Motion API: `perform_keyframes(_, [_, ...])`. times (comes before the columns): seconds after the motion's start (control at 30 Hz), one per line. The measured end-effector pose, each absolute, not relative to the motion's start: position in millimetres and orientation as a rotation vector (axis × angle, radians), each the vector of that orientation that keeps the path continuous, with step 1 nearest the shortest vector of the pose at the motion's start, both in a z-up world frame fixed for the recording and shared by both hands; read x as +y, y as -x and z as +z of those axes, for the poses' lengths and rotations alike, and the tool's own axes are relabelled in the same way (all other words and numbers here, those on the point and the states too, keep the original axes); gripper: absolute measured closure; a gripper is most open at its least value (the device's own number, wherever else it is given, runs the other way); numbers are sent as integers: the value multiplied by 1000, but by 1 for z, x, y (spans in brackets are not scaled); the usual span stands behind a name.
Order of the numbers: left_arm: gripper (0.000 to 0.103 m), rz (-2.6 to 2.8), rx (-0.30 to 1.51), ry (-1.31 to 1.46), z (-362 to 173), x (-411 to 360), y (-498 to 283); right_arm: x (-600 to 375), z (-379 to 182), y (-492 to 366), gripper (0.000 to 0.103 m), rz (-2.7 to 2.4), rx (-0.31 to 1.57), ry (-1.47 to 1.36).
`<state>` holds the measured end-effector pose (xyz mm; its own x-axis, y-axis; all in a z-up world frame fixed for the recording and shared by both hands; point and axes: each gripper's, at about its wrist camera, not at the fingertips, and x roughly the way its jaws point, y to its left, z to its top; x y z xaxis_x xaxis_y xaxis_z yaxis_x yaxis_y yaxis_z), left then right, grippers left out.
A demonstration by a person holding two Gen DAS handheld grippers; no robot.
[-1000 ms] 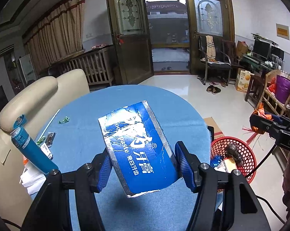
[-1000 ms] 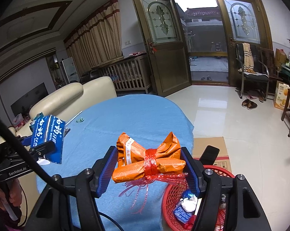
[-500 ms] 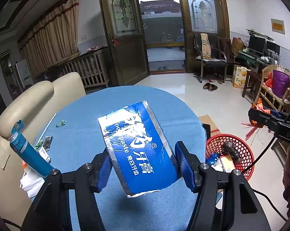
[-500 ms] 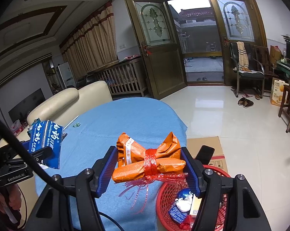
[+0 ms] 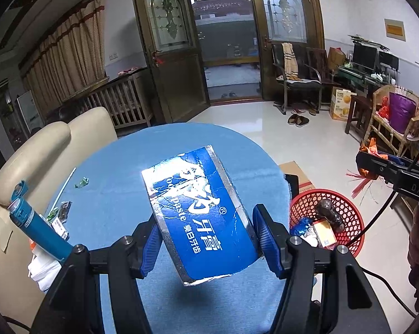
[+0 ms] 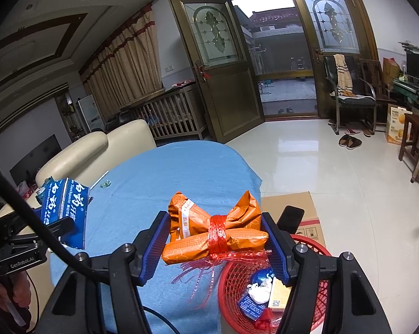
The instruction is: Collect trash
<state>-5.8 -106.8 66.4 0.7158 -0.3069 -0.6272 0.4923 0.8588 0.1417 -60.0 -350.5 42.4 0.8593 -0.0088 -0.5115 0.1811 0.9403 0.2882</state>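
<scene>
My left gripper (image 5: pixel 208 239) is shut on a blue toothpaste box (image 5: pixel 198 208) and holds it above the blue tablecloth (image 5: pixel 120 172); the box also shows in the right wrist view (image 6: pixel 63 204). My right gripper (image 6: pixel 215 246) is shut on an orange wrapper bundle tied with red string (image 6: pixel 215 233), held over the table's right edge, just left of and above the red mesh basket (image 6: pixel 237 272). The basket (image 5: pixel 345 203) holds several pieces of trash and stands on the floor right of the table.
A blue lighter (image 5: pixel 37 228), small wrappers (image 5: pixel 62 211), a green scrap (image 5: pixel 81 182) and a white straw (image 5: pixel 64 186) lie at the table's left. A cream sofa (image 5: pixel 42 144) is behind. Flat cardboard (image 6: pixel 292 206) and a black phone (image 6: pixel 291 217) lie near the basket.
Both grippers have risen and moved back slightly with their loads; the basket appears larger and nearer in both views. Grips are unchanged.
</scene>
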Motion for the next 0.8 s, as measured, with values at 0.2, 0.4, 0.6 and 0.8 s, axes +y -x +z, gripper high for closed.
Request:
perform_keyframes(0.2, [39,-463,639,-324,64,-114,4,-356,40,65,35,-113,528,-357])
perform_keyframes(0.4, [39,-478,641,-345,63,-125,5,-365,37,71,35,-125,526,-377])
perform_keyframes(0.6, [39,-490,641,-367,61,-133,5,-374,35,79,35,-142,517,-400])
perform_keyframes(0.8, [39,-509,647,-388,58,-146,8,-385,32,88,35,-159,512,-424])
